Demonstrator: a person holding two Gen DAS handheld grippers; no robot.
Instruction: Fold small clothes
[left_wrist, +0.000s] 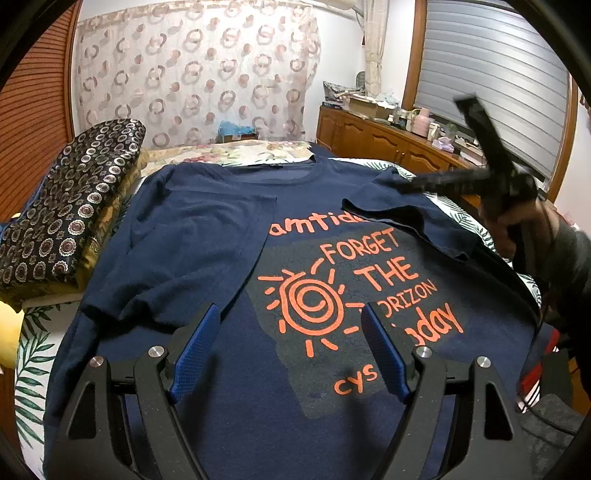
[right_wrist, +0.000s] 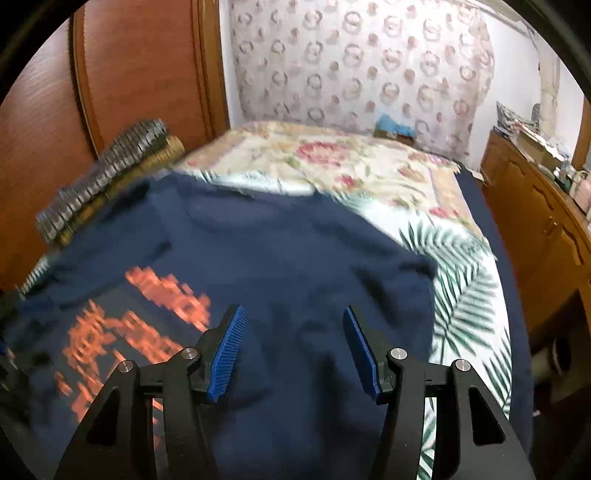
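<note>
Across the leaf-print bedsheet (right_wrist: 465, 295) lies the navy cotton T-shirt with orange lettering (left_wrist: 229, 369), sleeves folded inward at 10 and 2 o'clock, so I've got left gripper (left_wrist: 291, 343) and right gripper (right_wrist: 291, 350) both spread open, gripping nothing, probably ready for the hem.

The right wrist view is motion-blurred, so the orange print (right_wrist: 147, 332) on the navy T-shirt (right_wrist: 295, 258) is unreadable. In the left wrist view, at right of frame, the right gripper (left_wrist: 443, 162) is smeared, and folded sleeves hide letters of the lettering (left_wrist: 362, 273).
</note>
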